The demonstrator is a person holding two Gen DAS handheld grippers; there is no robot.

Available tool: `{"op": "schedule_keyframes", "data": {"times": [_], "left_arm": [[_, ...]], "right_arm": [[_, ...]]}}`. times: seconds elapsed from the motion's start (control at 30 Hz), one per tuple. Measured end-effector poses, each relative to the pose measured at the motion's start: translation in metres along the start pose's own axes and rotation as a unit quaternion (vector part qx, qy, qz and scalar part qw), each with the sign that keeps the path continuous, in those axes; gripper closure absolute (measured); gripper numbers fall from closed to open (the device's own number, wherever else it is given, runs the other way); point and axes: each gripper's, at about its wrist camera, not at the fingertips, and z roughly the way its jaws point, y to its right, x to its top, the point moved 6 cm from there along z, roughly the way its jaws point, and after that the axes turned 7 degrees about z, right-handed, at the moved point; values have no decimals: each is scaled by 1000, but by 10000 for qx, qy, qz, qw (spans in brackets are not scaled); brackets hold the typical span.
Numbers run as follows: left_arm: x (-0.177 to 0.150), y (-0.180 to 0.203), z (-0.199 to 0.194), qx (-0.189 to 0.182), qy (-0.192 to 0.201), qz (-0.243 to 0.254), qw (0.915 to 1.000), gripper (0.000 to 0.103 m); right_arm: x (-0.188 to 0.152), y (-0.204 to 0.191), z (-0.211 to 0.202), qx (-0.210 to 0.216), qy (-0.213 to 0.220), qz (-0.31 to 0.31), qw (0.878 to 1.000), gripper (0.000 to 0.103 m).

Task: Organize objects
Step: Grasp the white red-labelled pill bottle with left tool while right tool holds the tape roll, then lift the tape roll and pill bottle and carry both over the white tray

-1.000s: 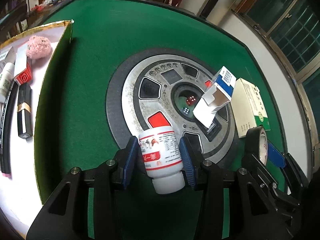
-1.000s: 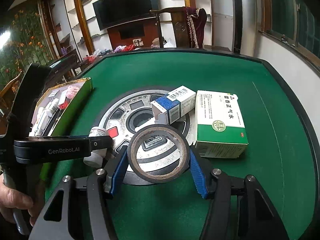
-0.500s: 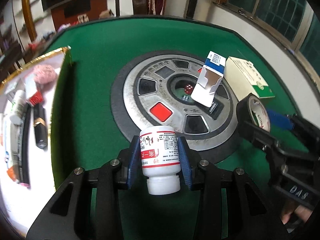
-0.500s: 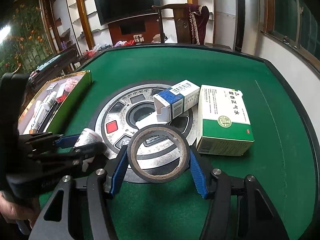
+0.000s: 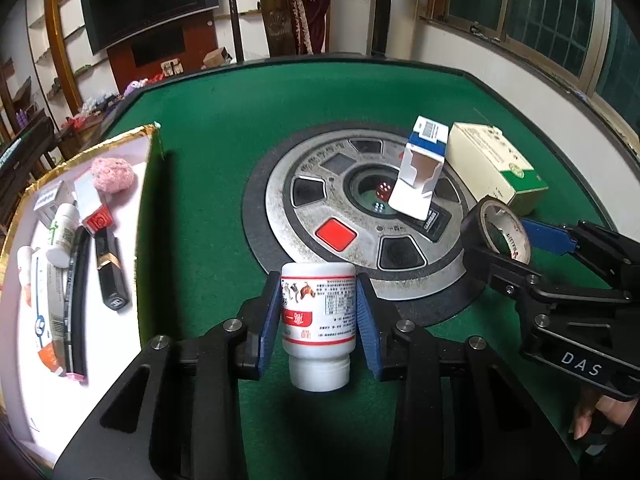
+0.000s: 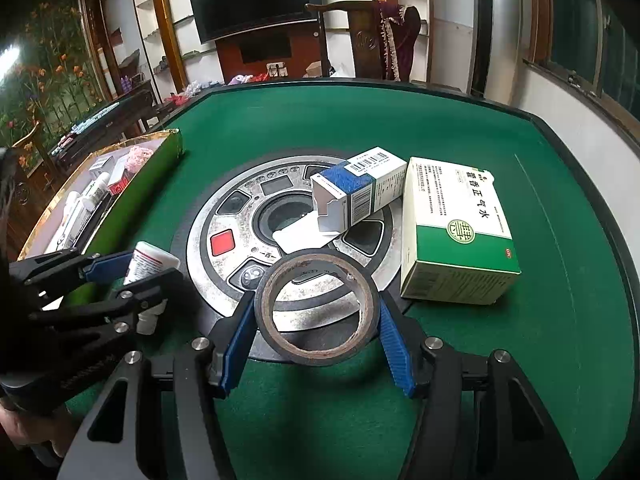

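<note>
While right claw [image 6: 318, 350] still grips tape roll [image 6: 316, 308], left claw [image 5: 318, 320] just tightened on pill bottle [image 5: 318, 312], view rolled level.

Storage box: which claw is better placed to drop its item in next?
Left, probably. The left claw, gripping the white bottle, sits right beside the storage box. The right claw, holding the tape roll, is farther off.

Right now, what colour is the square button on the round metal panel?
Red. The square button shows best in the left wrist view, on the round metal panel.
</note>
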Motion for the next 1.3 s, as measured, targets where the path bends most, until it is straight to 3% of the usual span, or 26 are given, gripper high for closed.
{"op": "schedule_keyframes", "data": {"times": [0.33, 0.9, 1.3], "left_arm": [[10, -16, -29, -14, 381, -131, 9992, 68], [7, -21, -37, -105, 457, -174, 9988, 68], [13, -44, -63, -251, 757, -434, 9959, 68]], "right_arm": [[2, -10, -7, 70, 137, -30, 9999, 44], [2, -17, -7, 75, 166, -52, 9998, 44], [1, -39, -17, 197, 282, -117, 9993, 44]]}}
